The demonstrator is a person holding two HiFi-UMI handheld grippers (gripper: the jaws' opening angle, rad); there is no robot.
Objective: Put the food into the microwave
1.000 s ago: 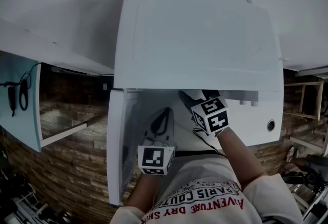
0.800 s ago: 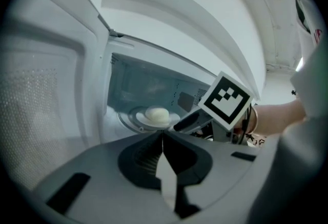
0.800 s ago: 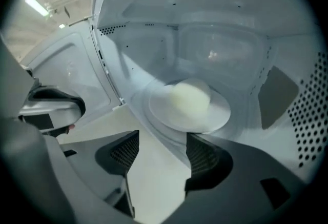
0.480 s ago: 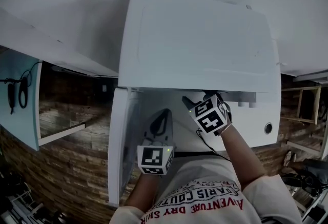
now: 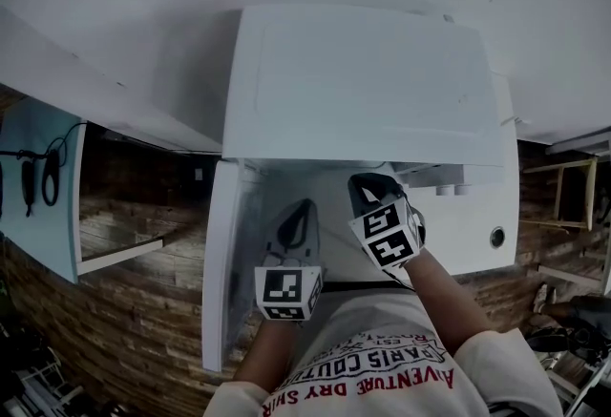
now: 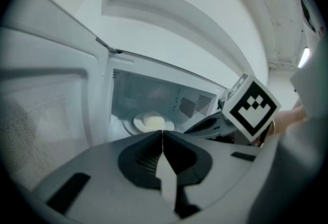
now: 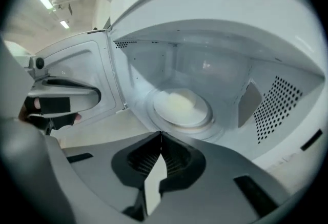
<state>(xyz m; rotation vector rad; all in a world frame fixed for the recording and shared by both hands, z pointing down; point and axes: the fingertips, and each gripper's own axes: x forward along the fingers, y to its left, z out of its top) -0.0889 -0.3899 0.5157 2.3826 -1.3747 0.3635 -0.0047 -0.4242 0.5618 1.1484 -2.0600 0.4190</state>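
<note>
Microwave cavity [image 7: 215, 61]: food [image 7: 180, 103] on plate [image 7: 204, 117] beyond right tool [image 7: 161, 135], left tool [image 6: 163, 131]; both closed, empty.

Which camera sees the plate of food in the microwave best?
The right gripper view: the plate of food sits whole and large inside the microwave. The left gripper view shows it smaller, partly behind the left gripper. The head view shows none of it; the microwave's top hides it.
</note>
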